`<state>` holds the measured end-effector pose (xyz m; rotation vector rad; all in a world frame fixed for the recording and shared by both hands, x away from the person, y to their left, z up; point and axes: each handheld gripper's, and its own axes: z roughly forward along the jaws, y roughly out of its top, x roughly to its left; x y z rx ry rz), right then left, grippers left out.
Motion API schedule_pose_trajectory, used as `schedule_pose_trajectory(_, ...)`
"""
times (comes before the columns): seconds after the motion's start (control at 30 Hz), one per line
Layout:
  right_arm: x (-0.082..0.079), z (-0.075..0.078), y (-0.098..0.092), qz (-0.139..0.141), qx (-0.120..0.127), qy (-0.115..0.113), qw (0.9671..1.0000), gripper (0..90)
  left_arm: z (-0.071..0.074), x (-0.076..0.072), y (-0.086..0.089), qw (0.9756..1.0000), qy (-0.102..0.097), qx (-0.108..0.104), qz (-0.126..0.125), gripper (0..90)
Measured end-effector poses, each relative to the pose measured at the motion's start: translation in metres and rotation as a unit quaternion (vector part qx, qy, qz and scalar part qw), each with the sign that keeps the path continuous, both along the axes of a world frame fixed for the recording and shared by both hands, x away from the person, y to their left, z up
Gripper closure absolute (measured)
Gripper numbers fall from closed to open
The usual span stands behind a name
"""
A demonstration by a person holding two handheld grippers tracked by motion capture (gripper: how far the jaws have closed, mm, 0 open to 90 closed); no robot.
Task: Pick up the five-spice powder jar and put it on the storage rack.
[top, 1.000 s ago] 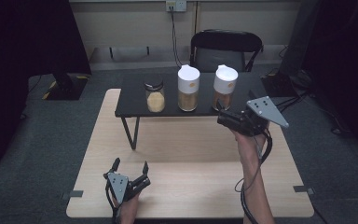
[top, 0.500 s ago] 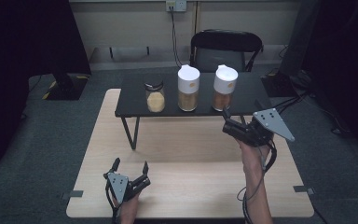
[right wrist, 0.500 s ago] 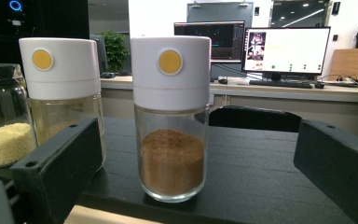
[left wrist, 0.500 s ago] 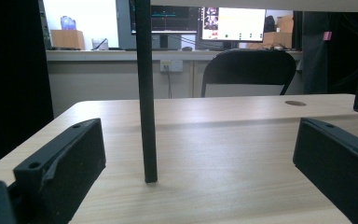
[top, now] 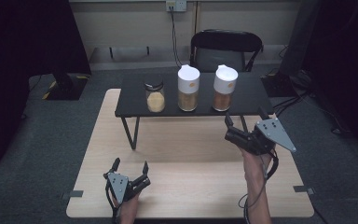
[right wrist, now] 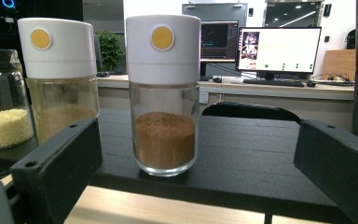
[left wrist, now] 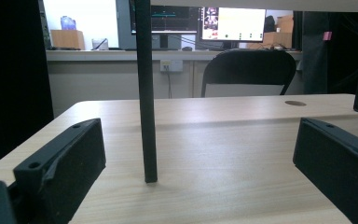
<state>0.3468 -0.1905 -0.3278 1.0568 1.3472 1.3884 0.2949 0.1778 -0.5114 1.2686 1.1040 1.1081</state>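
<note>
Left claw rests low at the worktop's near-left edge, jaws apart. Right claw is raised near the right edge, jaws apart.

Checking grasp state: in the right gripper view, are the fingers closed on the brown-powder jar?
No. The right gripper is open, its fingers short of the brown-powder jar.

The high view is lit evenly from above, while its edges at nine and three o'clock are lost in darkness. Soft shadow is cast on the wooden table beneath the black shelf. In the right gripper view, the monitors at one o'clock are overexposed and the background is blurred. In the left gripper view, glare is seen at eleven o'clock, and the near jaws are rendered soft.
</note>
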Motion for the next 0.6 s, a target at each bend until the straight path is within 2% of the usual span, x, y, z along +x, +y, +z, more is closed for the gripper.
schedule_pose_trajectory(0.33, -0.009, -0.012, -0.001, 0.0, 0.006, 0.0, 1.0, 0.0, 0.0, 0.0, 0.0, 1.0, 0.0, 0.0, 0.0, 1.8)
schedule_pose_trajectory(0.47, -0.013, -0.017, 0.001, 0.003, -0.008, -0.006, 0.9999, 0.0, 0.0, 0.0, 0.0, 1.0, 0.0, 0.0, 0.0, 1.8)
schedule_pose_trajectory(0.6, -0.015, -0.022, 0.0, 0.004, -0.011, -0.004, 0.9999, 0.0, 0.0, 0.0, 0.0, 1.0, 0.0, 0.0, 0.0, 1.8)
